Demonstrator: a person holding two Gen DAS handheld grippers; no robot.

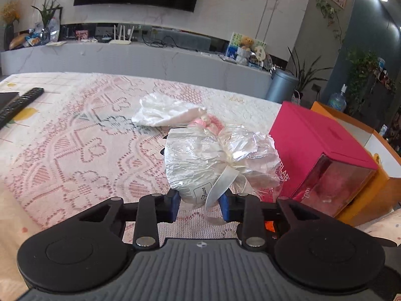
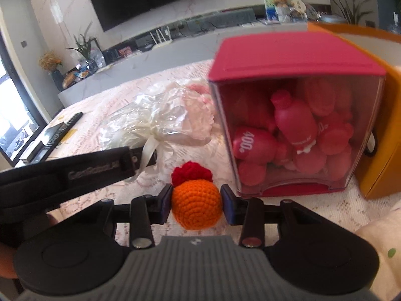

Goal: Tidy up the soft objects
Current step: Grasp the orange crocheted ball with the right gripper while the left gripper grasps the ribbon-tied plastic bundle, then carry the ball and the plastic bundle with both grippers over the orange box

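So neither slips, my left fingers [image 1: 200, 204] clamp the cellophane-wrapped white ribboned bundle [image 1: 215, 160], my right fingers [image 2: 196, 204] the orange crocheted ball [image 2: 196, 205].
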